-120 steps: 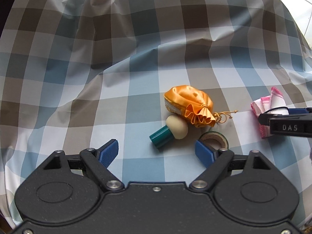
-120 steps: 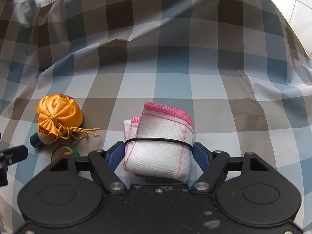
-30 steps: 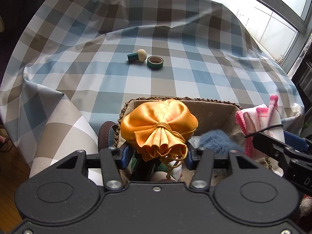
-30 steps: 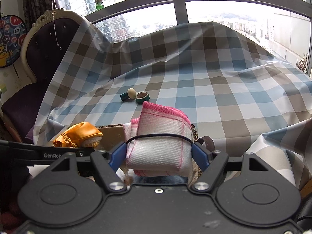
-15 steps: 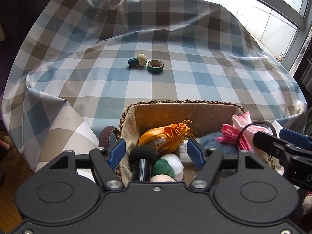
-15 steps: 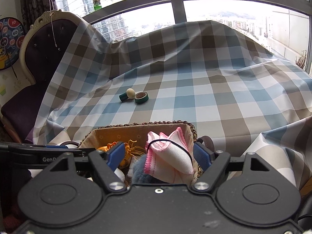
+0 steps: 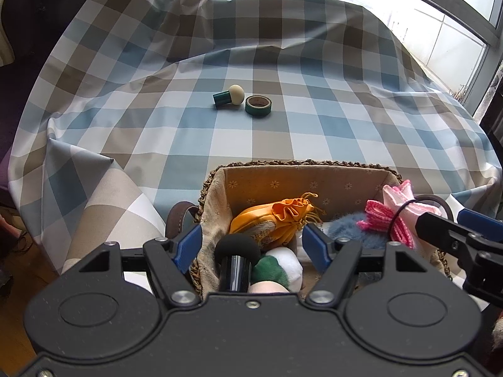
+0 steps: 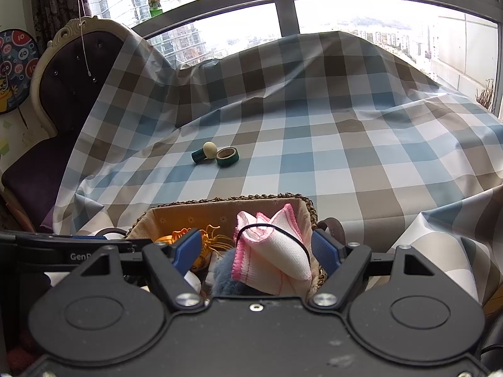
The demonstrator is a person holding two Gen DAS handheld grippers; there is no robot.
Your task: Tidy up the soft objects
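Left gripper (image 7: 253, 243) hovering over basket (image 7: 301, 164), fingers spread w/ nothing pinched, orange pouch (image 7: 273, 218) lying inside, right gripper (image 8: 256, 249) fingers spread beside pink-edged cloth (image 8: 273, 251) resting in basket, tape roll (image 7: 258, 105) & sponge (image 7: 229, 95) sitting on checked tablecloth (image 7: 314, 132) beyond.

A dartboard (image 8: 14, 72) hangs beside a purple tufted chair (image 8: 59, 94).

1. Carried the orange pouch (image 7: 273, 220) off the checked cloth (image 7: 239, 144), then dropped it from the left gripper (image 7: 251, 246) into the basket (image 7: 301, 162) below.
2. Released the pink-edged towel (image 8: 273, 251) from the right gripper (image 8: 256, 251) likewise.
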